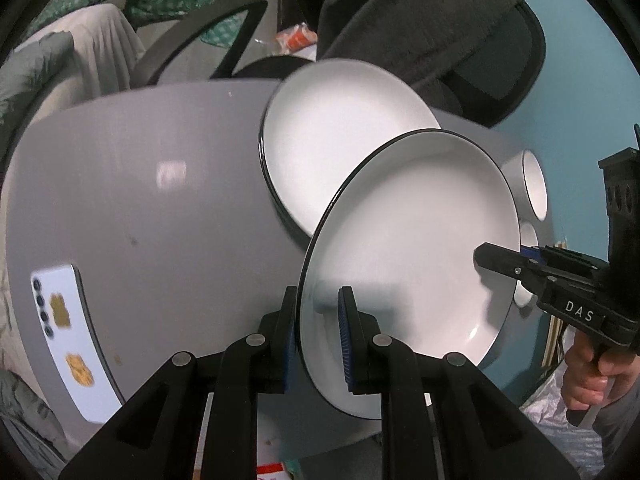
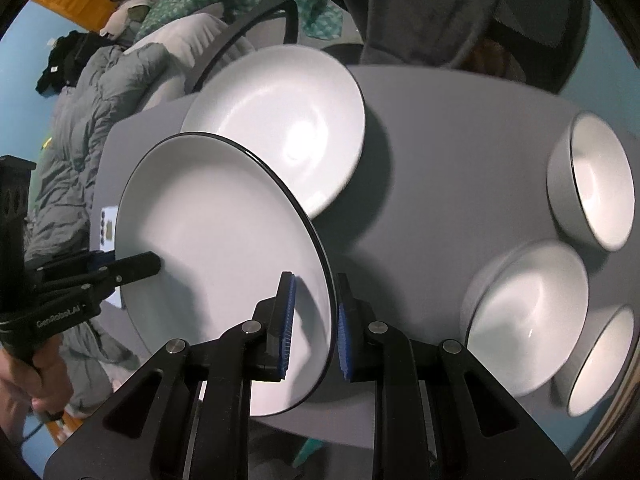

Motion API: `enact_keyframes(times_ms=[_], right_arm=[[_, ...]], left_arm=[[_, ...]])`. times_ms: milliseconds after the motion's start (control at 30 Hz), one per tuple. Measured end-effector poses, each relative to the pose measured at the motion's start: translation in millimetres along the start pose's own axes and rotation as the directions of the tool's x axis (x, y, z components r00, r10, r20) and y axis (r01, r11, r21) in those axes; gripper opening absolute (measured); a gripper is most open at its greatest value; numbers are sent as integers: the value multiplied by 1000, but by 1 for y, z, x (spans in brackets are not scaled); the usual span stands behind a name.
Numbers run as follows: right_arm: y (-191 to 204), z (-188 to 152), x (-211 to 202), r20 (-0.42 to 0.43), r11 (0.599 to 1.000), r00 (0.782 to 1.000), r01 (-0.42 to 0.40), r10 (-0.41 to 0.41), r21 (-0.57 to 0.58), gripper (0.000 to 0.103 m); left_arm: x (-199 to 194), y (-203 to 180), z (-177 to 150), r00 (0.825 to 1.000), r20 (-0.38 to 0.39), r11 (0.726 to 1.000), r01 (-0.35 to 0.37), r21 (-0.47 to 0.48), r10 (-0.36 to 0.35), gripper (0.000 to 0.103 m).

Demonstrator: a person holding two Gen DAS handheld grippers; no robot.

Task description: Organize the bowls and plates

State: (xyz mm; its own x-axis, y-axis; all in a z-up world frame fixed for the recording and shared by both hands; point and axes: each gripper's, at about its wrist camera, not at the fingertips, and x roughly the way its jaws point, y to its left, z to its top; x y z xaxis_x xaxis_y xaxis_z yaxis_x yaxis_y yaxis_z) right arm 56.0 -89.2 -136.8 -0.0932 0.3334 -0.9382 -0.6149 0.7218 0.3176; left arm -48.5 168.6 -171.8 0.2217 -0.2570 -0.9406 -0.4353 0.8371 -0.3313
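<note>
A white plate with a dark rim [image 1: 412, 248] [image 2: 224, 216] hangs tilted above the grey table [image 1: 160, 200] [image 2: 440, 160]. My left gripper [image 1: 318, 320] is shut on its near rim. My right gripper [image 2: 316, 320] is shut on the opposite rim. Each gripper shows in the other's view, the right gripper [image 1: 500, 262] and the left gripper [image 2: 136, 266]. A second white plate [image 1: 344, 136] [image 2: 280, 128] lies flat on the table behind. To the right stand three white bowls: the far bowl [image 2: 596, 184] [image 1: 534, 184], the middle bowl [image 2: 528, 300] and the near bowl [image 2: 604, 360].
A white phone [image 1: 68, 336] [image 2: 107, 226] lies at the table's left edge. A black chair draped with a dark garment [image 1: 420, 20] stands behind the table. Bedding and a grey jacket [image 2: 80, 120] pile up to the left. A hand [image 1: 588, 372] grips the right tool.
</note>
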Motion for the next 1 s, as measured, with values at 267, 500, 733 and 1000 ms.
enact_keyframes(times_ms=[267,500,733,1000], right_arm=[[4,43,6,12,1000,1000,-1,1,-17,20],[1,72,14,8,1000,1000,-3,3,-12,20],[-4,90,24,-15,1000,1000,-11,11,3,20],[-12,100,39,-51,1000,999,9,-8,24,22]], left_arm=[[1,13,28,999,14,999,-32,-3,32,19],[10,17,51,999,8,998,-54,-25,54,20],[21,20,66,997,-9,996,-80,-38,79,21],[33,15,69,993,-29,992,-119,-39,118,21]])
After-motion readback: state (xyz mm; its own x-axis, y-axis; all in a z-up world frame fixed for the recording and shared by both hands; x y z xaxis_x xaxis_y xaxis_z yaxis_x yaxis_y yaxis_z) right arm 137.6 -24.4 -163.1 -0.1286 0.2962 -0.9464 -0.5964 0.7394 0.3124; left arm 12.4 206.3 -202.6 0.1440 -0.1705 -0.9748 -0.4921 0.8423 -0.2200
